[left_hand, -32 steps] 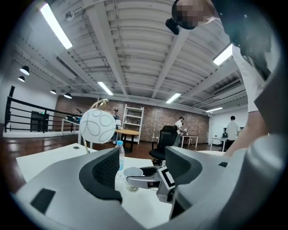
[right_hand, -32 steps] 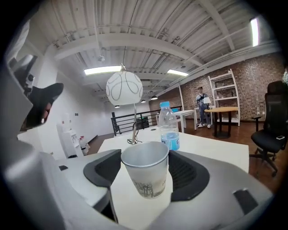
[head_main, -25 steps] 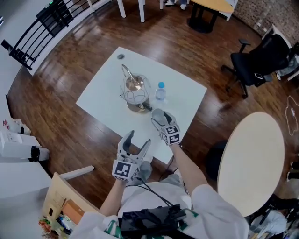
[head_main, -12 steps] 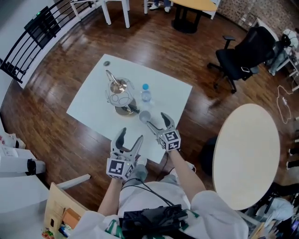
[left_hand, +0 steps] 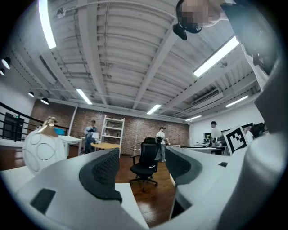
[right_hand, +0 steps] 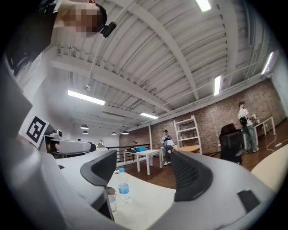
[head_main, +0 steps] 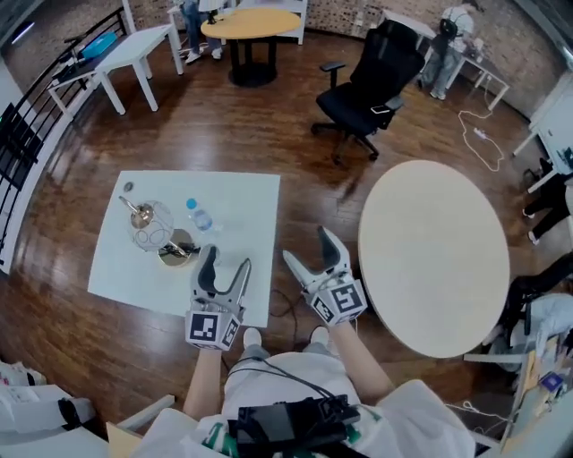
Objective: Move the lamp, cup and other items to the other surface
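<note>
Open office, dark wood floor (head_main: 269,134). In head view there are 2 surfaces: white square table (head_main: 242,192) on the left and round beige table (head_main: 430,250) on the right, well apart with floor between them. A black office chair (head_main: 363,85) stands beyond them, and a yellow round table (head_main: 251,22) is further back.

The task items are all on the white square table. The lamp (head_main: 152,228) is a wire globe, upright on a brass base. The water bottle (head_main: 199,215) stands upright just beside it. A small dark round thing (head_main: 128,187) sits near the table's far-left corner. I only get the cup (right_hand: 111,202) in the right gripper view: it stands near the bottle, partly cut off by the jaw at picture left. I can't pick it out in head view, since the left gripper covers that spot.

Left gripper (head_main: 226,262) is over the near edge of the white square table, jaws apart, nothing in them. Its own view shows only the distant office chair through the gap, with the lamp globe off to the left.

Right gripper (head_main: 310,248) is over the floor between the 2 tables. Its jaws are wide and have just been opening, with nothing between the pads. Bottle and cup show far beyond them, not gripped.
</note>
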`<state>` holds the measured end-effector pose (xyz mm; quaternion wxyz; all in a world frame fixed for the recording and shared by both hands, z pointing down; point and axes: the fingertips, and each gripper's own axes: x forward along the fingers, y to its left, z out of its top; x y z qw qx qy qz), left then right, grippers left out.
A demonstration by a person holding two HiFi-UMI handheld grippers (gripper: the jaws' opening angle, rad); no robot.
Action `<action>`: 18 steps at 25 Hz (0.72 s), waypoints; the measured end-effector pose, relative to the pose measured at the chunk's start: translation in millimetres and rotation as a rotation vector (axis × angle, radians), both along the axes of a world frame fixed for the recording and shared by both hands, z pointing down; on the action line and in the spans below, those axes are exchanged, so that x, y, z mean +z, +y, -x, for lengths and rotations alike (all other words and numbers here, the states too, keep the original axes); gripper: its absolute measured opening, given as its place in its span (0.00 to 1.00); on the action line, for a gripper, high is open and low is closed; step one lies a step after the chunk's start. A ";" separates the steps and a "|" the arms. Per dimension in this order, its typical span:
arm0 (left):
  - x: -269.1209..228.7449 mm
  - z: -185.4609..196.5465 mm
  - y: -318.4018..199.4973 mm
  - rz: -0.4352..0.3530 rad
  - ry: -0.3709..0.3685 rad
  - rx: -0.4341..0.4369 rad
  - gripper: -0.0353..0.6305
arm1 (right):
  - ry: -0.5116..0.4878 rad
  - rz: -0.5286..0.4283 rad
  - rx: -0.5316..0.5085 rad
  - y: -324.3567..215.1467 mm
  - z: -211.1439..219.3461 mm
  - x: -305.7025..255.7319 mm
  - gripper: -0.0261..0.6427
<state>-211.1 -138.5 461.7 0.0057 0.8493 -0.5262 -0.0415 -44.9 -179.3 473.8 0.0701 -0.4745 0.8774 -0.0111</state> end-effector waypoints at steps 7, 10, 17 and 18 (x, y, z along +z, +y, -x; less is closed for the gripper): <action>-13.7 -100.4 0.0 -0.024 -0.015 0.179 0.52 | 0.022 0.039 0.328 55.7 -137.2 0.4 0.65; 1.4 -128.5 1.0 -0.024 -0.032 0.232 0.52 | 0.026 0.064 0.411 73.1 -170.7 10.9 0.65; 1.9 -185.0 5.0 -0.025 -0.036 0.328 0.52 | 0.034 0.037 0.500 90.8 -216.0 6.7 0.65; 0.2 -190.5 6.4 -0.018 -0.032 0.337 0.52 | 0.033 0.038 0.509 92.8 -220.2 7.6 0.65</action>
